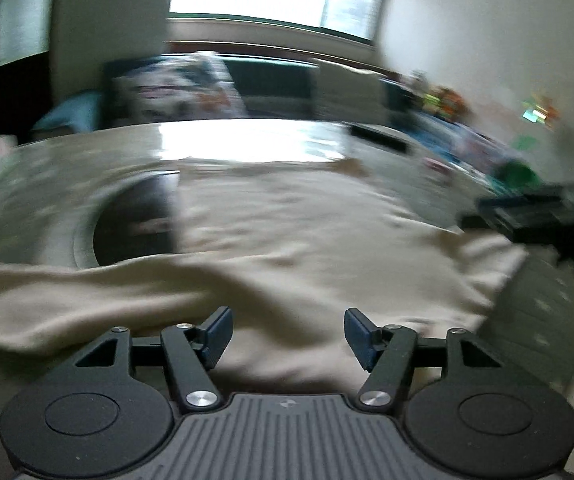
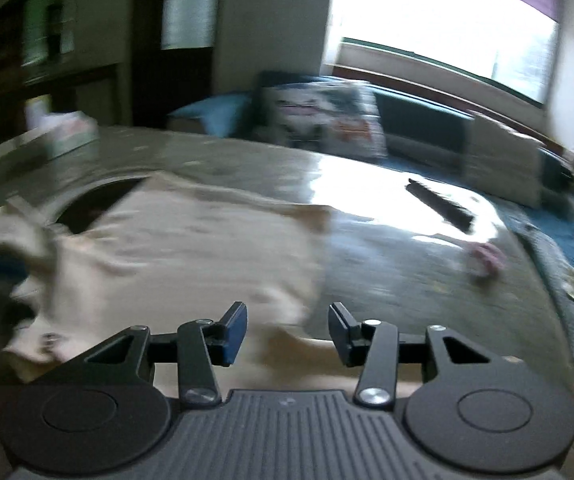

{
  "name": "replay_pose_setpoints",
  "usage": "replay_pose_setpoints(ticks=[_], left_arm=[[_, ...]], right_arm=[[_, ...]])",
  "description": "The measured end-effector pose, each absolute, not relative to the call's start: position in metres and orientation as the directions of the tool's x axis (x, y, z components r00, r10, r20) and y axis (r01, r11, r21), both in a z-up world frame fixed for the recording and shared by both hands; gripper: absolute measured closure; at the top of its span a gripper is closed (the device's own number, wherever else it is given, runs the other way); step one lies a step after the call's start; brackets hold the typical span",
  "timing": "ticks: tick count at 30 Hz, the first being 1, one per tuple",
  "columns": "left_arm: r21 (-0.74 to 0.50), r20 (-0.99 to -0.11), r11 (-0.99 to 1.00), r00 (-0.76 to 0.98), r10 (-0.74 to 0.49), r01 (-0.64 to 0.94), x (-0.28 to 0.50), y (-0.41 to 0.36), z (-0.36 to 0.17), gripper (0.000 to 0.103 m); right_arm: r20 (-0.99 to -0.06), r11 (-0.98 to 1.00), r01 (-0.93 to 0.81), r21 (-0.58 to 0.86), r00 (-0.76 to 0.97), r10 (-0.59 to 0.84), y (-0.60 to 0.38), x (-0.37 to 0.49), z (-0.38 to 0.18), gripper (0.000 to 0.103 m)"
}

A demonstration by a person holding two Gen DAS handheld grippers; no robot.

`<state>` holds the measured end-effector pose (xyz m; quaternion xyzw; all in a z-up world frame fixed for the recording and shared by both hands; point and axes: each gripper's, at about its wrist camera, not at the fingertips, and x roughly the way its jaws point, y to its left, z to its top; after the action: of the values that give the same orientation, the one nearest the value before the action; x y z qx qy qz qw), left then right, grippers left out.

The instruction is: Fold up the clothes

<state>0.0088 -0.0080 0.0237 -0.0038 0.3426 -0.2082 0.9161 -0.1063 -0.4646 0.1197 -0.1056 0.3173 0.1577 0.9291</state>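
Both grippers match: left gripper (image 1: 288, 334) and right gripper (image 2: 287, 332) show black linkage arms, silver screws, dark blue pads, round black discs flanking a ribbed grey body.

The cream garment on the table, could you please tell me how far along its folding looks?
Done: the cream garment lies spread on the table, its left part seemingly laid over; blur hides the details. In hand: nothing; the left gripper and right gripper stand open and empty over its near edge. Left: it is still broad and rumpled, so further folds remain.
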Motion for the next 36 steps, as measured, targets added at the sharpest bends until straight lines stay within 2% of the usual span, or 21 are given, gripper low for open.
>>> replay_pose_setpoints(ticks=[7, 10, 16, 22, 25, 27, 29, 30, 32, 36], left_arm=[[-0.125, -0.629, 0.991, 0.768, -0.121, 0.054, 0.019, 0.082, 0.027, 0.038], [-0.133, -0.634, 0.990, 0.772, -0.051, -0.044, 0.025, 0.110, 0.026, 0.038], [-0.183, -0.658, 0.977, 0.752, -0.037, -0.112, 0.038, 0.138, 0.019, 0.038], [-0.193, -0.679, 0.972, 0.733, -0.036, -0.131, 0.055, 0.147, 0.007, 0.041], [-0.190, -0.680, 0.974, 0.732, -0.039, -0.125, 0.061, 0.148, 0.004, 0.049], [-0.185, -0.674, 0.975, 0.738, -0.034, -0.124, 0.064, 0.148, 0.004, 0.064], [-0.187, -0.671, 0.974, 0.741, -0.033, -0.126, 0.069, 0.150, 0.003, 0.090], [-0.194, -0.670, 0.972, 0.741, -0.034, -0.131, 0.072, 0.152, 0.003, 0.094], [-0.205, -0.663, 0.969, 0.747, -0.035, -0.136, 0.076, 0.155, 0.004, 0.100], [-0.192, -0.617, 0.974, 0.786, -0.028, -0.116, 0.075, 0.153, 0.021, 0.101]], right_arm=[[-0.639, 0.773, -0.628, -0.092, 0.633, 0.438, -0.383, -0.138, 0.122, 0.060], [-0.647, 0.697, -0.711, -0.087, 0.573, 0.504, -0.350, -0.146, 0.118, 0.061], [-0.670, 0.593, -0.801, -0.083, 0.486, 0.562, -0.298, -0.150, 0.101, 0.068], [-0.699, 0.593, -0.800, -0.088, 0.474, 0.536, -0.277, -0.139, 0.081, 0.078], [-0.707, 0.598, -0.797, -0.082, 0.469, 0.529, -0.273, -0.134, 0.076, 0.081], [-0.707, 0.596, -0.799, -0.084, 0.469, 0.530, -0.272, -0.133, 0.075, 0.087], [-0.706, 0.597, -0.798, -0.084, 0.470, 0.530, -0.271, -0.132, 0.076, 0.090], [-0.705, 0.598, -0.797, -0.084, 0.471, 0.530, -0.270, -0.132, 0.076, 0.092], [-0.703, 0.600, -0.796, -0.082, 0.473, 0.531, -0.270, -0.132, 0.078, 0.098], [-0.695, 0.605, -0.795, -0.046, 0.461, 0.552, -0.279, -0.131, 0.088, 0.098]])
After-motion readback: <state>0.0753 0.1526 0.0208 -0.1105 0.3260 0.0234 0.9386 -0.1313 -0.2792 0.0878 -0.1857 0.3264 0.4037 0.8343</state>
